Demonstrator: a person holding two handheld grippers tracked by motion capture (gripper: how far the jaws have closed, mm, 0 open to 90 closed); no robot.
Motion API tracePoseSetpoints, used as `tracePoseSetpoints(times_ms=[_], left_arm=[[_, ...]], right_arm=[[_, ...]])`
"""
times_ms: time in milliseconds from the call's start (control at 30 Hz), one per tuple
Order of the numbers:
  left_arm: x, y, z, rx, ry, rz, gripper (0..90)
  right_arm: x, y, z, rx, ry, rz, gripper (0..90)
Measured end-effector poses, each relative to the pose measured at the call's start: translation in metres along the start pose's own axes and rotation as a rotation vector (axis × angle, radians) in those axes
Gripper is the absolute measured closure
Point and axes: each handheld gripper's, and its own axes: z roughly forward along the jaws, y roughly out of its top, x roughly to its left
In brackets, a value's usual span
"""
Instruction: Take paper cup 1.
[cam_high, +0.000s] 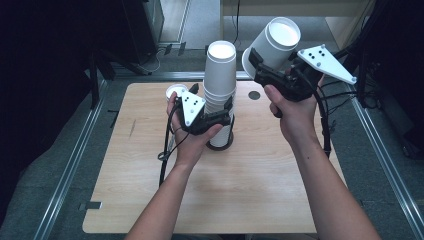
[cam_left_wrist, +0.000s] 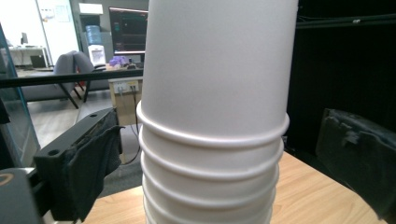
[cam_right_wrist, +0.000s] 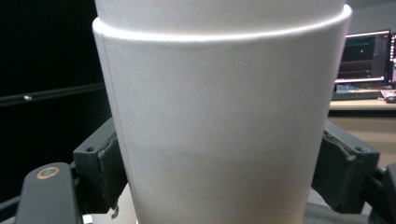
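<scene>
While the right gripper (cam_high: 257, 67) clamps a cup (cam_high: 272, 45), left jaws flank the stack (cam_high: 220, 95), apart.

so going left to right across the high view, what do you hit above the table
small white cup → left gripper, jaws open either side of the stack → tall stack of white cups → dark round hole in the tabletop → lone cup lifted clear → right gripper, jaws shut on that cup
</scene>
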Motion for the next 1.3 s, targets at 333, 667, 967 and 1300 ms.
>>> tracePoseSetpoints(times_ms=[333, 667, 967, 1300], left_arm=[[0.000, -0.005, -0.018, 0.014, -0.040, -0.008, 0.0], [-0.002, -0.010, -0.033, 0.022, -0.058, -0.014, 0.0], [-0.002, -0.014, -0.050, 0.029, -0.070, -0.015, 0.0], [-0.001, -0.029, -0.064, 0.066, -0.081, -0.025, 0.0]], right_arm=[[0.000, -0.023, -0.009, 0.034, -0.014, -0.046, 16.7], [0.006, -0.040, -0.021, 0.041, -0.034, -0.072, 16.7], [0.009, -0.065, -0.034, 0.066, -0.046, -0.102, 16.8], [0.012, -0.102, -0.055, 0.117, -0.066, -0.150, 17.0]])
